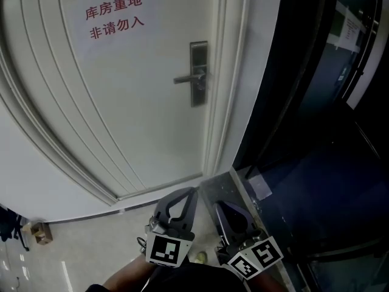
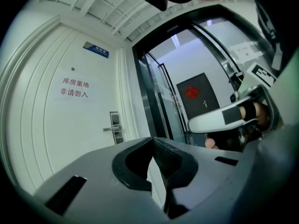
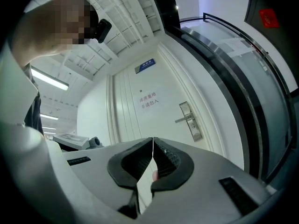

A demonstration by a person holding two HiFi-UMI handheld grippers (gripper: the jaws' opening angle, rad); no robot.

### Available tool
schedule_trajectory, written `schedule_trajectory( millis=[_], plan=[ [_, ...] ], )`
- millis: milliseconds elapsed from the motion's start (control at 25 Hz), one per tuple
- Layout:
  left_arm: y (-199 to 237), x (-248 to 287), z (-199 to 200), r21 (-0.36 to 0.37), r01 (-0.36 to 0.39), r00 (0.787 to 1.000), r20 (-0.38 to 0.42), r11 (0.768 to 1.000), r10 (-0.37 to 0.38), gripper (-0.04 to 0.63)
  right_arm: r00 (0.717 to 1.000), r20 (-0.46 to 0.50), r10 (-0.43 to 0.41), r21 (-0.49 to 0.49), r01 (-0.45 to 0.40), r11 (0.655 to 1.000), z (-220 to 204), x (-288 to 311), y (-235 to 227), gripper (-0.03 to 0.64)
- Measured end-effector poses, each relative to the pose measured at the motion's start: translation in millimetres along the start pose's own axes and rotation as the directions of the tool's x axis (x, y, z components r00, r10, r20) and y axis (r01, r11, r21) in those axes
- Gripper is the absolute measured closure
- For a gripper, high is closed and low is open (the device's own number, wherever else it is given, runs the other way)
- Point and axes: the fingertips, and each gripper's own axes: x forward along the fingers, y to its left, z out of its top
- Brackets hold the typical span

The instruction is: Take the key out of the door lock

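Red 库房重地 非请勿入 sign [image 1: 114,17], white door [image 1: 121,120]

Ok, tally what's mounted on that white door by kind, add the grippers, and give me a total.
lever handle: 1
lock plate: 1
paper sign with red print: 1
blue nameplate: 1
grippers: 2, the left gripper and the right gripper, both with jaws together
Total: 6

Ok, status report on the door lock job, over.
Left gripper shut, empty, held low. Right gripper shut, empty, beside it. Door lock well ahead, untouched; key too small to make out. Nothing in the way.
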Motion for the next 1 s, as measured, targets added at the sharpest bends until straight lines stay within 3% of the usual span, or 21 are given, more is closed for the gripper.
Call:
schedule_trajectory(
  millis=[120, 280, 360, 480, 600, 760, 880, 1000],
  plan=[
    [12, 22, -4, 0.026, -0.004, 1.000, 0.006, 1.000, 0.004, 0.590, 1.000, 0.006, -0.010, 0.003, 0.010, 1.000, 1, 9, -15, 0.601],
    [40, 59, -6, 0.151, -0.029, 0.999, 0.028, 0.988, 0.025, 0.591, 0.999, 0.020, -0.026, 0.004, 0.026, 1.000, 4, 27, -37, 0.601],
    [58, 81, -8, 0.242, -0.051, 0.998, 0.044, 0.969, 0.042, 0.589, 0.999, 0.019, -0.037, -0.001, 0.037, 0.999, 6, 39, -48, 0.601],
    [82, 119, -11, 0.379, -0.073, 0.997, 0.058, 0.922, 0.055, 0.589, 0.998, 0.021, -0.058, -0.009, 0.058, 0.998, 12, 60, -66, 0.601],
    [100, 159, -19, 0.523, -0.078, 0.997, 0.062, 0.849, 0.053, 0.589, 0.997, 0.026, -0.078, -0.004, 0.078, 0.997, 15, 84, -86, 0.601],
    [119, 209, -34, 0.716, -0.100, 0.995, 0.082, 0.690, 0.058, 0.588, 0.995, 0.018, -0.099, 0.007, 0.099, 0.995, 13, 114, -111, 0.601],
    [130, 241, -44, 0.807, -0.110, 0.994, 0.099, 0.580, 0.051, 0.588, 0.992, 0.017, -0.122, 0.022, 0.121, 0.992, 10, 133, -131, 0.603],
    [139, 268, -52, 0.861, -0.114, 0.993, 0.108, 0.496, 0.042, 0.588, 0.988, 0.014, -0.151, 0.036, 0.151, 0.988, 6, 148, -151, 0.601]
  ],
)
